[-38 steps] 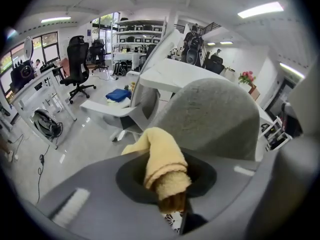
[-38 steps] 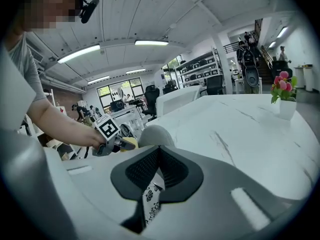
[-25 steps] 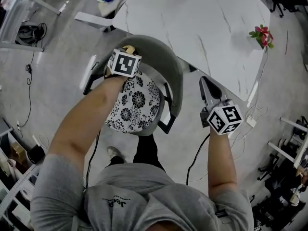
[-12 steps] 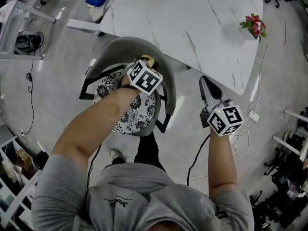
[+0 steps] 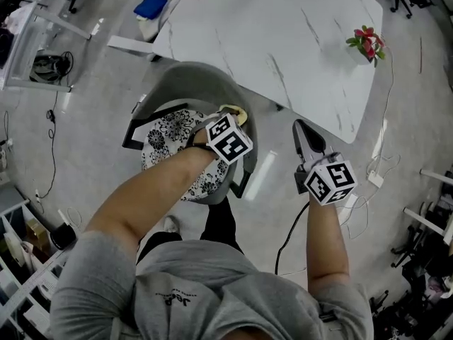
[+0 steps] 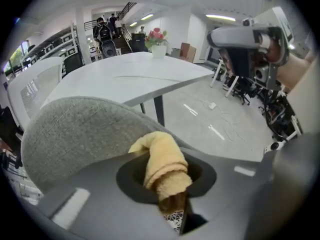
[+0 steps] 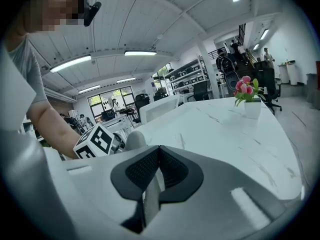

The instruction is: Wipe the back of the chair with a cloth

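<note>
My left hand-held gripper (image 6: 167, 186) is clamped on the yellow cloth (image 6: 162, 161). The jaws pinch its bunched lower part, and the rolled free end sticks out ahead of them. In the head view this left hand-held gripper (image 5: 231, 117) reaches across the chair's black-and-white flowered seat cushion (image 5: 170, 139). It holds the cloth (image 5: 234, 111) at the rim of the grey chair back (image 5: 191, 82), towards that curved back's right end. From the left gripper view the cloth's tip lies right at the edge of the chair back (image 6: 75, 134); I cannot tell how firmly it touches.

My right hand-held gripper (image 7: 151, 184) has its jaws together with nothing between them. It hangs over the floor (image 5: 92, 126), apart from the chair, near the edge of the white marbled desk (image 5: 283, 34).

Far across the desk (image 7: 225, 129) stands a small pot of pink flowers (image 7: 248, 101).
</note>
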Demonstrator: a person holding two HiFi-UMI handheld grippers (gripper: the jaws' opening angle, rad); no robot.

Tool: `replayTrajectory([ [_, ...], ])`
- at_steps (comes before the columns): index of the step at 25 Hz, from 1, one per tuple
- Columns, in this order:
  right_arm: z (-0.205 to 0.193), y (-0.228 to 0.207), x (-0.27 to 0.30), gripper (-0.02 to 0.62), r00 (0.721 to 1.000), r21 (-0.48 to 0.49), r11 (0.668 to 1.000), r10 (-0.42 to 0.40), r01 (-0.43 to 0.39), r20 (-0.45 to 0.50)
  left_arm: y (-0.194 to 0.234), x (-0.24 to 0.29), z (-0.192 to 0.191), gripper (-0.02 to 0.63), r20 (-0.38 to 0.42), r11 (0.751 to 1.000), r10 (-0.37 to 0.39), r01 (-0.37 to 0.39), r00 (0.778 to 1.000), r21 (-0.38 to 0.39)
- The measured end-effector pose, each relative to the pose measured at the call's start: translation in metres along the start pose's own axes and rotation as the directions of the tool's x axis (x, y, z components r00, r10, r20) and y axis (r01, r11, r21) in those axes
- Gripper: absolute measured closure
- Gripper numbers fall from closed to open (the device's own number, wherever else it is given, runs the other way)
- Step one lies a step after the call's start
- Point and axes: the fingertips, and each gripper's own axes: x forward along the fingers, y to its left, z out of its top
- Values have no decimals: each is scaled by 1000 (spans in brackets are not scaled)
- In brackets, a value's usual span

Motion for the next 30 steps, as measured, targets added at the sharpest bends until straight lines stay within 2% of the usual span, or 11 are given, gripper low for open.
replayTrajectory([
  [3,2,6,3,592,1000,-7,1000,2,-2,-7,7,-14,-5,480,63,994,-17,24,998,-110],
  [6,3,16,10,592,1000,-22,1000,7,-8,-23,37,-37,-31,482,135,958,17,23,991,-286],
  [8,4,25,17,592,999,-34,999,8,-9,-33,69,-52,-68,482,137,919,73,-13,988,-394],
  [12,7,47,32,592,999,-30,1000,6,-8,-46,129,-84,-147,482,100,834,172,-91,980,-545],
  [17,9,75,52,592,998,-32,999,3,-5,-67,178,-116,-215,482,47,714,239,-143,970,-685],
  [19,10,83,58,592,997,-31,1000,-8,6,-72,190,-117,-227,480,27,689,239,-150,971,-709],
  [23,12,94,67,592,997,-31,999,-36,33,-70,210,-99,-225,482,20,673,214,-132,977,-728],
  [30,8,87,63,592,993,-22,995,-94,93,-64,225,-69,-204,482,0,704,187,-134,982,-697],
])
